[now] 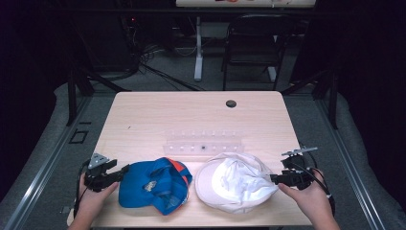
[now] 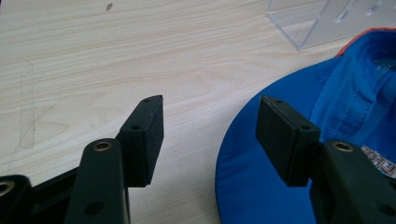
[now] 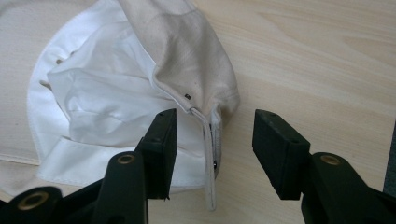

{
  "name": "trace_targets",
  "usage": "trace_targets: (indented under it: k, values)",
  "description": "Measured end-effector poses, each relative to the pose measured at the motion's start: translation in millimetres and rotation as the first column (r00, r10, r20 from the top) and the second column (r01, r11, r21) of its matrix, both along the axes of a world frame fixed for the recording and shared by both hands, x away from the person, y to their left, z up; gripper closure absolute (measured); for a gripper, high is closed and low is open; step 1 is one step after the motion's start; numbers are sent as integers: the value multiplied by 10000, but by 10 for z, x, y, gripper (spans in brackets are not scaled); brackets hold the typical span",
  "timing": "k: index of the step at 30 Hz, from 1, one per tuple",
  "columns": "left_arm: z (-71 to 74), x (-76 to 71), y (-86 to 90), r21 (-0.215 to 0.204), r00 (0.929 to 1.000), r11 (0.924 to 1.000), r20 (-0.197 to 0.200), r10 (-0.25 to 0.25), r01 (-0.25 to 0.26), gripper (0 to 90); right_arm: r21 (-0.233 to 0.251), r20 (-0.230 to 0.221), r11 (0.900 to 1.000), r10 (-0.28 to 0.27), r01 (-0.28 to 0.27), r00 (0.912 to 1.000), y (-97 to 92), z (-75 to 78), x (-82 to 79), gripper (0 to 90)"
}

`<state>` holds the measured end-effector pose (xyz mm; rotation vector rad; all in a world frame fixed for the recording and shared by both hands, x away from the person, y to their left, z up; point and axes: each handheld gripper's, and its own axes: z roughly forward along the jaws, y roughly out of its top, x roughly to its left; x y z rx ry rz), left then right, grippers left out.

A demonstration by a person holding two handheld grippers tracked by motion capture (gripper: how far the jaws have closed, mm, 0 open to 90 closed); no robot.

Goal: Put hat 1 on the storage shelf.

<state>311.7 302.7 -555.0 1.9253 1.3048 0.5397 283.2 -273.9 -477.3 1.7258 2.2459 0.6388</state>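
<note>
My right gripper (image 3: 212, 140) stands open over the white cap's (image 1: 237, 182) strap, whose end is cut off; left gripper (image 2: 210, 135) open beside the blue cap (image 1: 153, 184), brim toward it

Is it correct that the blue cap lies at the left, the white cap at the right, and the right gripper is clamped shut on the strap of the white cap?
Not quite. The right gripper is open: in the right gripper view the strap of the white cap lies between its jaws, but the pads stand apart from it. The blue cap does lie at the left.
</note>
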Motion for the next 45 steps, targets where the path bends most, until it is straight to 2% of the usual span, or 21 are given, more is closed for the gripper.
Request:
trace_targets:
  k: [3, 7, 8, 10, 11, 13, 17, 18, 21, 27, 30, 34, 35, 40, 42, 45]
  values:
    - [-7, 2, 9, -63, 9998, 9999, 166, 149, -148, 423, -123, -260, 9999, 108, -111, 9996, 3, -65, 51, 522]
    - [-11, 6, 22, -117, 9996, 9997, 143, 229, -228, 421, -155, -257, 9997, 171, -175, 9995, 24, -105, 84, 531]
    - [-2, 6, 32, -35, 9998, 9998, 10, 183, -183, 421, -119, -272, 9997, 198, -201, 9994, 32, -115, 92, 531]
    - [-11, 10, 27, -98, 9996, 9997, 108, 246, -245, 421, -212, -510, 9992, 316, -327, 9982, 53, -133, 115, 533]
    - [-2, 7, 30, -52, 9998, 9998, 10, 199, -199, 421, -271, -604, 9989, 370, -387, 9975, 55, -133, 119, 536]
    - [-12, 7, 23, -107, 9996, 9996, 144, 252, -251, 421, -305, -585, 9986, 416, -435, 9974, 71, -142, 116, 536]
    - [-12, 7, 23, -96, 9996, 9997, 131, 241, -240, 421, -545, -609, 9968, 548, -581, 9966, 82, -123, 88, 532]
    - [-14, 10, 24, -83, 9997, 9997, 120, 234, -233, 421, -432, -592, 9972, 579, -605, 9966, 77, -109, 72, 531]
    - [-15, 12, 20, -82, 9997, 9997, 109, 217, -216, 421, -496, -581, 9976, 455, -484, 9973, 69, -115, 75, 529]
    - [-18, 13, 17, -43, 9998, 9998, 122, 174, -174, 421, -714, -835, 9964, 396, -456, 9957, 111, -218, 177, 534]
    - [-20, 16, 23, -48, 9997, 9997, 91, 225, -225, 421, -673, -865, 9966, 417, -476, 9954, 132, -268, 232, 551]
    - [-18, 15, 31, -30, 9997, 9998, 65, 214, -214, 421, -775, -984, 9963, 295, -372, 9947, 156, -294, 270, 670]
    - [-19, 16, 30, -26, 9998, 9998, 64, 208, -208, 421, -875, -877, 9958, 180, -257, 9960, 160, -290, 270, 705]
    - [-26, 19, 18, -53, 9998, 9998, 85, 197, -197, 421, -616, -841, 9981, -142, 90, 9964, 161, -262, 279, 778]
    - [-25, 18, 18, -63, 9998, 9998, 88, 195, -194, 421, -550, -1076, 9985, -103, 44, 9941, 149, -227, 295, 787]
    - [-22, 16, 27, -53, 9997, 9997, 51, 219, -219, 421, -181, -1415, 9994, -321, 298, 9894, 131, -182, 317, 796]
